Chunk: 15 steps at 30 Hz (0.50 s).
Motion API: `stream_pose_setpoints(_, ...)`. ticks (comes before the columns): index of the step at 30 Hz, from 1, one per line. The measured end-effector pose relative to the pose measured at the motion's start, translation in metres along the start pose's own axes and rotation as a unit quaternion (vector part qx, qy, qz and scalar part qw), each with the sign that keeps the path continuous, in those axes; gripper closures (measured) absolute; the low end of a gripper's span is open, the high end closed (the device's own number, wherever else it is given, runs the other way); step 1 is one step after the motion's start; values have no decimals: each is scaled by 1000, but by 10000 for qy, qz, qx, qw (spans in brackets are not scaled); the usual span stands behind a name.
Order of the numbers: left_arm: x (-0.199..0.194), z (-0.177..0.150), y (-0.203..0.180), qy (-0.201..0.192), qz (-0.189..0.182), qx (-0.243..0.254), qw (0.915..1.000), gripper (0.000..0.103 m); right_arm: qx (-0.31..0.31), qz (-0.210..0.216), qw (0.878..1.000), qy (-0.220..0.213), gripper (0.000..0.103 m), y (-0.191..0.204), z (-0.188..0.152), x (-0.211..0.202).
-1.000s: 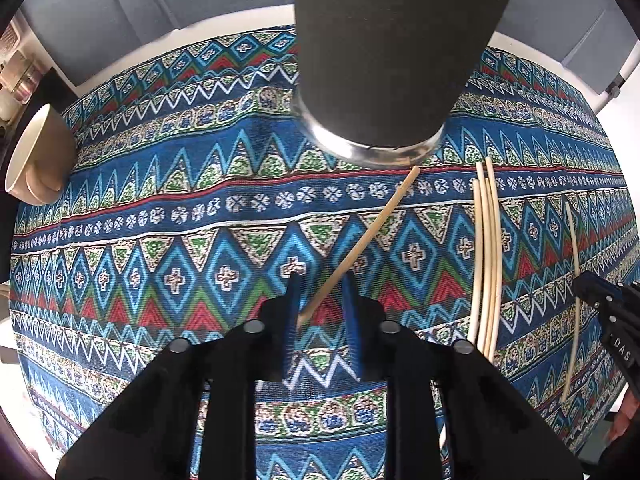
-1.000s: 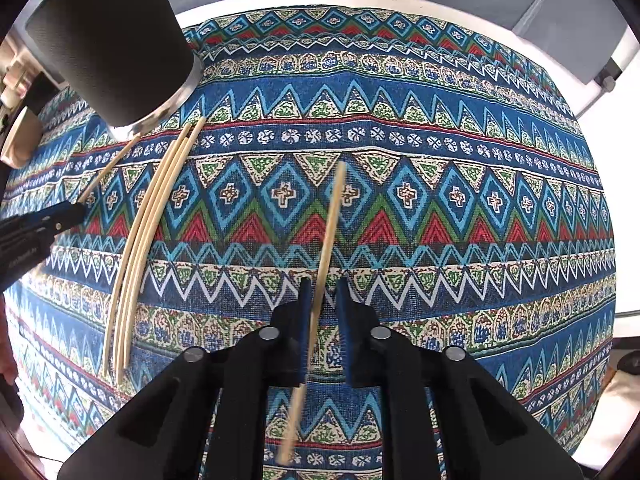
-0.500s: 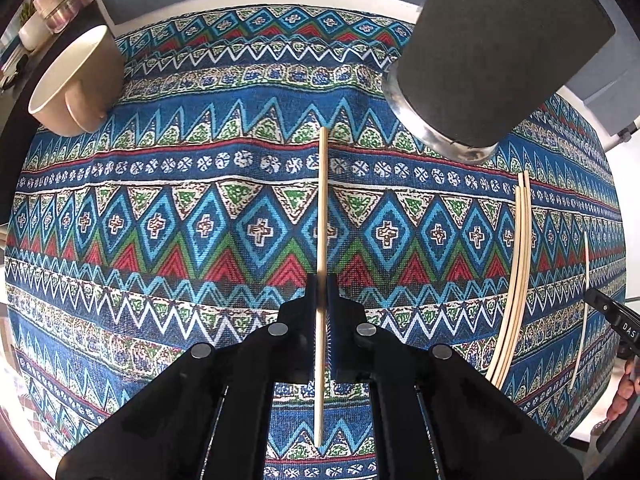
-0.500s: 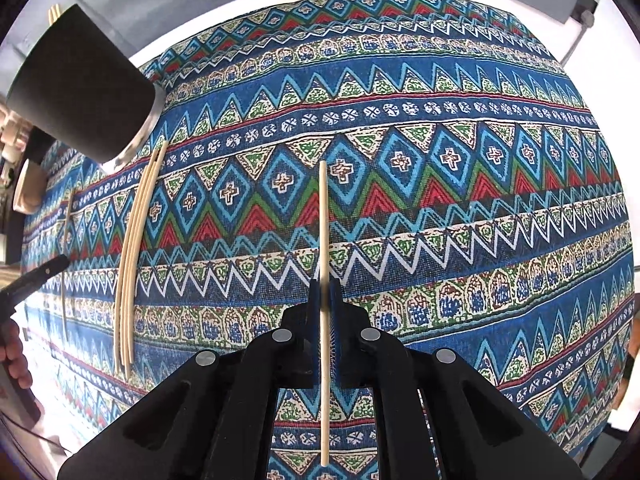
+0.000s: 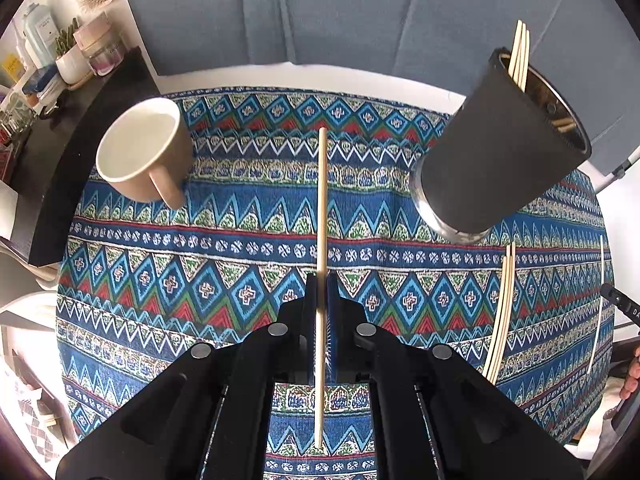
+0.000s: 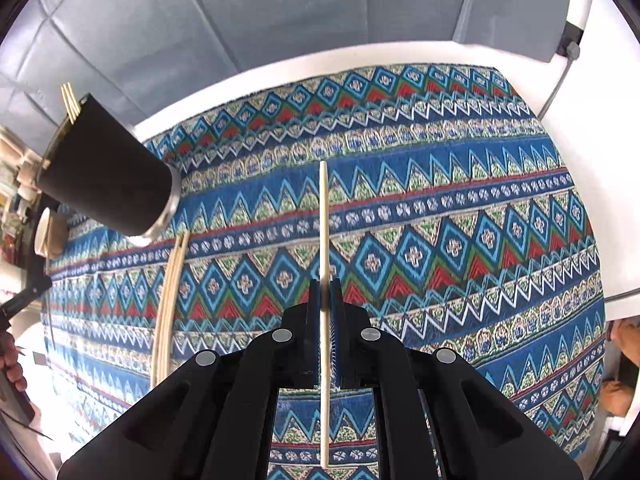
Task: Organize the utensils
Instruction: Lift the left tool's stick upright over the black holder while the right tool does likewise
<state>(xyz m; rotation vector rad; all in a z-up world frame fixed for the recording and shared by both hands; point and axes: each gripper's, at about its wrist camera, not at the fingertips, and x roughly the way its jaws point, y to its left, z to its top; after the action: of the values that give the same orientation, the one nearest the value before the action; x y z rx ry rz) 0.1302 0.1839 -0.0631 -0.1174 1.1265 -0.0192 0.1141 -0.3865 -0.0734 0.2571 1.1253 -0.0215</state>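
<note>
My left gripper (image 5: 321, 280) is shut on a pale wooden chopstick (image 5: 321, 208) that points straight ahead, held above the patterned cloth. My right gripper (image 6: 325, 285) is shut on another chopstick (image 6: 324, 220), also pointing ahead and lifted. A tall black holder cup (image 5: 496, 148) stands to the right in the left wrist view, with several chopsticks (image 5: 519, 54) sticking out of its top. It shows at the far left in the right wrist view (image 6: 108, 176). A bundle of loose chopsticks (image 5: 501, 312) lies on the cloth below the cup; it also shows in the right wrist view (image 6: 168, 300).
A beige mug (image 5: 144, 152) stands on the cloth at the left. A single chopstick (image 5: 598, 304) lies near the cloth's right edge. The blue patterned tablecloth (image 6: 460, 220) covers a white table. A dark shelf with jars (image 5: 60, 64) is at the far left.
Both grippers have closed on a chopstick each and lifted it off the cloth. Both views have pulled back and up, so the holder cup's top and the mug now show.
</note>
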Motion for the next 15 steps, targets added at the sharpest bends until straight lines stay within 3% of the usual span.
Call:
stream_pose_setpoints(6, -39, 20, -9, -336, 48, 40, 9994, 98, -208, -95, 9987, -461, 99, 27, 47, -20)
stream_pose_setpoints(15, -63, 55, -24, -657, 60, 91, 9978, 98, -461, 189, 9942, -954, 99, 68, 92, -56)
